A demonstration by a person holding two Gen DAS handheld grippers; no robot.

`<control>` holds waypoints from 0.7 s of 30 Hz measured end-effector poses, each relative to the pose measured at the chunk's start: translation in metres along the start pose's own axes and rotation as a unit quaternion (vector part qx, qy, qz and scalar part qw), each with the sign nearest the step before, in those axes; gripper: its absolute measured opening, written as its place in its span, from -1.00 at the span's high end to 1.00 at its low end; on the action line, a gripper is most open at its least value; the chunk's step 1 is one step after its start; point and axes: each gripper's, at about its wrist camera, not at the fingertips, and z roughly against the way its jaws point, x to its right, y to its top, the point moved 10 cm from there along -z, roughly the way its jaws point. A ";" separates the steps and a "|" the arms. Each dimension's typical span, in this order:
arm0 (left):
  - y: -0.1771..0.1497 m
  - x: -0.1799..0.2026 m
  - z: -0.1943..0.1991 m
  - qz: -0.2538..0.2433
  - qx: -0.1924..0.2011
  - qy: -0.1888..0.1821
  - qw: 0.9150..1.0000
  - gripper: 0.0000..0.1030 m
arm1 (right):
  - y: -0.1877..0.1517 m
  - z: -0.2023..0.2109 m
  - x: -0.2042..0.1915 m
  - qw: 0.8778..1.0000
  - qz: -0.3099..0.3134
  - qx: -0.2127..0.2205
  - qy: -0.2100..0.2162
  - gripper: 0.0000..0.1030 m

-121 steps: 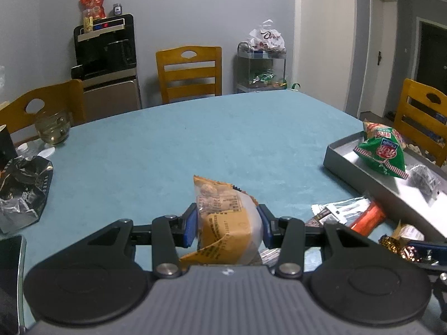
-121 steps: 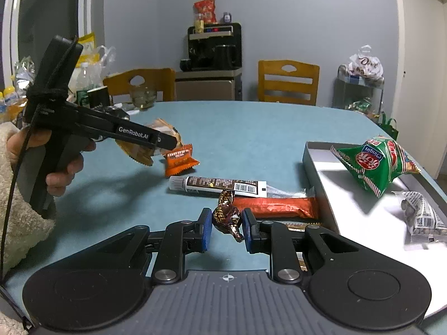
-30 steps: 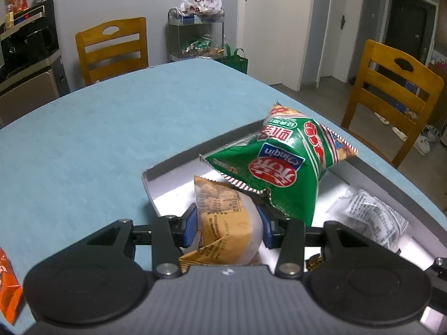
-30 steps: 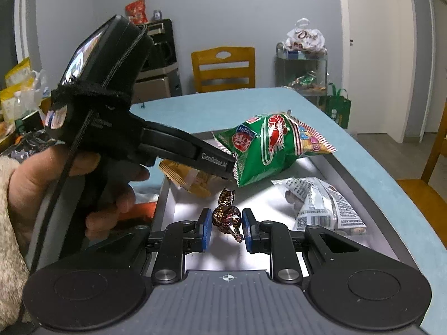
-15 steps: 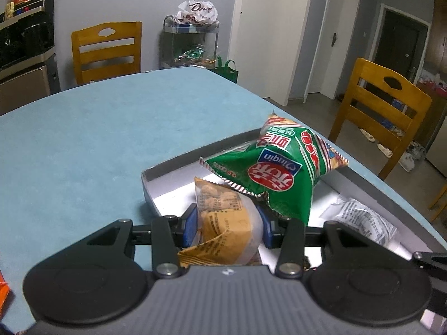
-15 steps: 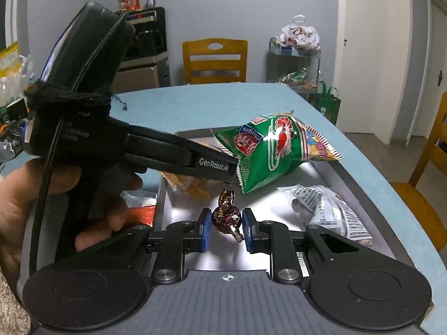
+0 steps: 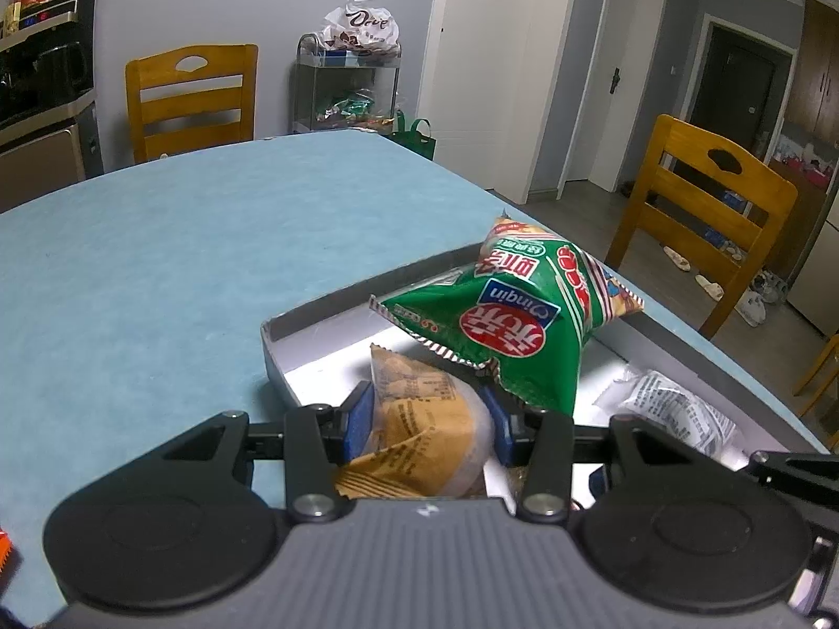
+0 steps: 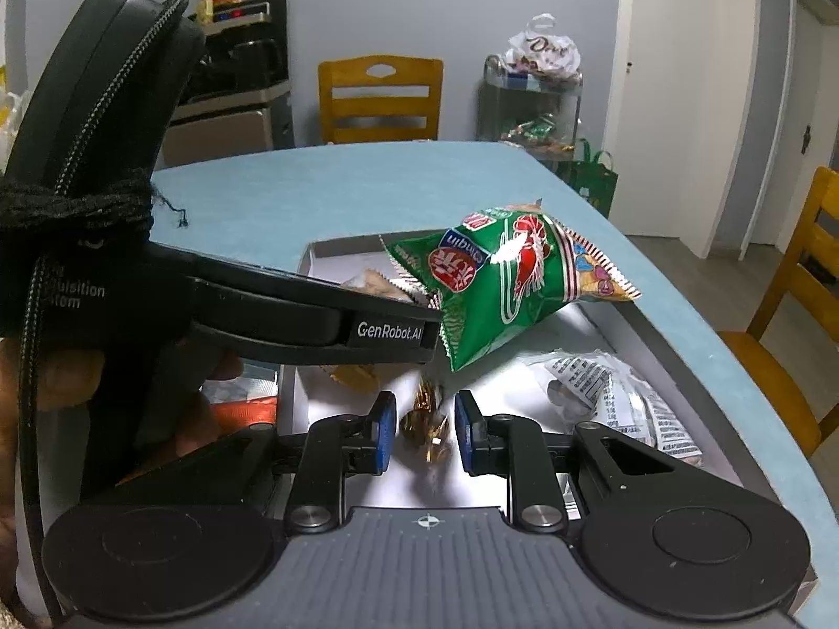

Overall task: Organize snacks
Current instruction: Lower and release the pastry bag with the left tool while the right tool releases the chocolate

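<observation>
Lower half of the packet is hidden behind the left gripper; an orange wrapper is cut off at the frame edge. Candy is blurred

Packet: crinkled orange-and-clear film over a pale round cake, clamped between the blue pads, held over the tray's near-left corner. Candy: small gold-brown foil twist between the right gripper pads, over the tray floor; cannot tell whether the pads press it

Tray: shallow grey metal, white inside, on the teal table. A puffy green bag and a white printed pack lie in it
</observation>
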 end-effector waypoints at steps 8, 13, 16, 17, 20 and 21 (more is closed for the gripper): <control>0.004 -0.002 0.003 0.006 0.006 -0.008 1.000 -0.16 | 0.002 -0.001 0.003 1.000 -0.006 0.002 -0.009 0.51; 0.010 0.002 0.013 0.015 0.027 -0.023 0.999 -0.87 | 0.001 0.003 0.003 1.000 -0.007 0.007 -0.011 0.17; 0.011 0.004 0.016 0.013 0.031 -0.023 0.999 -0.94 | 0.000 0.009 0.006 1.000 -0.010 0.015 -0.016 -0.13; 0.011 0.004 0.017 0.012 0.030 -0.022 0.999 -0.94 | 0.000 0.011 0.008 1.000 -0.011 0.017 -0.020 -0.22; 0.011 0.002 0.018 0.013 0.026 -0.009 1.000 -0.98 | -0.001 0.018 0.011 0.999 -0.016 0.024 -0.022 -0.65; 0.011 0.002 0.018 0.018 0.023 -0.008 1.000 -0.98 | -0.001 0.021 0.012 0.999 -0.017 0.029 -0.020 -0.69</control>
